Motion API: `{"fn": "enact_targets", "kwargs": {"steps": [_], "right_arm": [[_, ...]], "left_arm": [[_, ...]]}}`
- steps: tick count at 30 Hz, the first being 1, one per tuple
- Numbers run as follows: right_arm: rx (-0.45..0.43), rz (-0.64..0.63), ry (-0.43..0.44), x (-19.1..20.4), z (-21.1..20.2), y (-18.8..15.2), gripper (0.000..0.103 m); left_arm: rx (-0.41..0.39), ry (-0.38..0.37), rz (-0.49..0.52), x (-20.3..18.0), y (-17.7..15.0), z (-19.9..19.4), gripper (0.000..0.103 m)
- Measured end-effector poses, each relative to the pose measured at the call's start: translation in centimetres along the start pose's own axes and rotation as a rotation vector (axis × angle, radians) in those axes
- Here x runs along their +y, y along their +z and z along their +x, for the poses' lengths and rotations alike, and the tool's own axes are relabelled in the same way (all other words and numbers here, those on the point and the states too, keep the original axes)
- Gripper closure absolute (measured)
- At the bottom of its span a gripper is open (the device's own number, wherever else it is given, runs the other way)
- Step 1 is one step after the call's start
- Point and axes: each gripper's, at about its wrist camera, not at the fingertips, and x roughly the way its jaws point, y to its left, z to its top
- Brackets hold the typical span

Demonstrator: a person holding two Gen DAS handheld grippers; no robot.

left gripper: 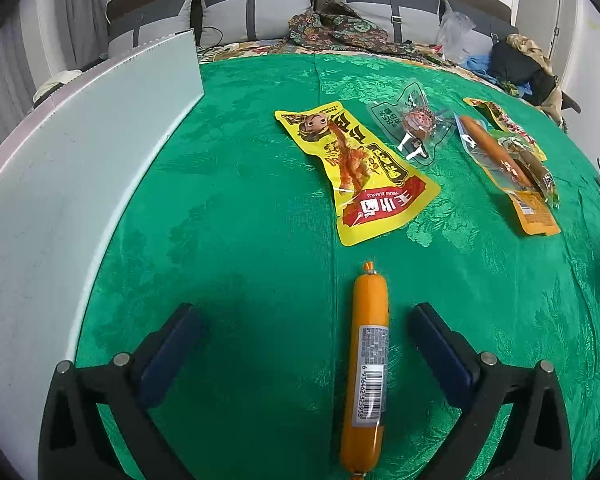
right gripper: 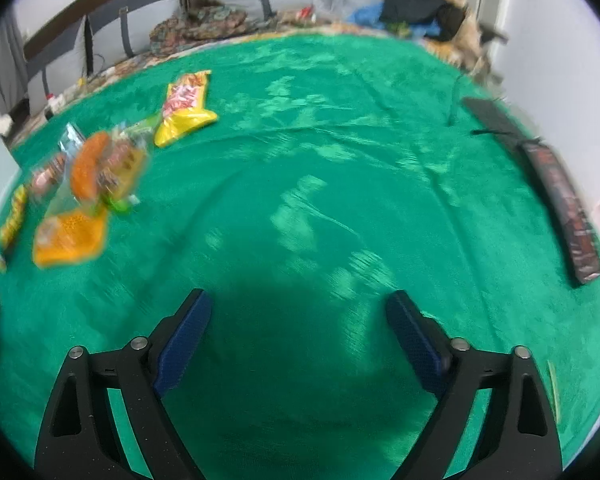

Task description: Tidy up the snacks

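Left tool (left gripper: 306,324) spread wide, gripping nothing; orange sausage stick (left gripper: 367,364) lying loose on the green table (left gripper: 240,208) between the fingers, nearer the right one. Yellow snack pouch (left gripper: 356,172) up at 12 o'clock. Right tool (right gripper: 299,312) gaping too, empty. Could easily roll if nudged, being round.

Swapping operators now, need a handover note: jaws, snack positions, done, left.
Left gripper: jaws wide open, orange sausage stick lying between them on the green cloth, not gripped.
Right gripper: jaws open, empty, over bare cloth.
Beyond the sausage: yellow pouch, clear packet, orange packet pile.
White board at left.
Done: nothing visibly sorted. Left: all snacks.
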Motion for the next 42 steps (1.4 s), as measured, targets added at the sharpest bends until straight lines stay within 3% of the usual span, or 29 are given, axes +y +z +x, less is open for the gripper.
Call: {"fn": "enact_targets", "kwargs": {"steps": [1, 5, 8, 10, 11, 12, 14, 16, 22, 28, 30, 36, 42], "right_arm": [[0.005, 0.042, 0.073, 0.6, -0.1, 1.4, 0.013], [0.030, 0.043, 0.194, 5.0, 0.7, 6.3, 0.014], [0.073, 0.011, 0.202, 9.0, 2.8, 9.1, 0.014], [0.119, -0.022, 0.169, 11.3, 4.6, 9.9, 0.023], [0.155, -0.036, 0.158, 12.1, 5.5, 9.8, 0.037], [0.200, -0.052, 0.142, 12.8, 6.6, 9.6, 0.040], [0.180, -0.062, 0.107, 13.2, 6.7, 9.4, 0.040], [0.186, -0.031, 0.128, 12.5, 6.9, 9.2, 0.040], [0.222, -0.098, 0.109, 12.7, 6.2, 9.2, 0.040], [0.158, -0.062, 0.155, 13.2, 5.2, 9.9, 0.039], [0.204, -0.081, 0.148, 13.8, 6.4, 9.6, 0.035], [0.155, -0.102, 0.150, 13.6, 7.0, 8.9, 0.028], [0.168, -0.122, 0.169, 13.3, 6.7, 8.9, 0.031]], "left_arm": [[0.000, 0.000, 0.000, 0.0, 0.0, 0.0, 0.000], [0.000, 0.000, 0.000, 0.0, 0.0, 0.0, 0.000], [0.000, 0.000, 0.000, 0.0, 0.0, 0.0, 0.000], [0.000, 0.000, 0.000, 0.0, 0.0, 0.0, 0.000], [0.000, 0.000, 0.000, 0.0, 0.0, 0.0, 0.000], [0.000, 0.000, 0.000, 0.0, 0.0, 0.0, 0.000], [-0.001, 0.000, 0.000, 0.0, 0.0, 0.0, 0.000], [-0.001, 0.000, 0.000, 0.0, 0.0, 0.0, 0.000], [-0.001, 0.000, 0.000, 0.0, 0.0, 0.0, 0.000], [-0.001, 0.000, 0.000, 0.0, 0.0, 0.0, 0.000], [-0.001, 0.000, 0.000, 0.0, 0.0, 0.0, 0.000], [-0.001, 0.000, 0.000, 0.0, 0.0, 0.0, 0.000], [-0.002, 0.000, 0.000, 0.0, 0.0, 0.0, 0.000]]}}
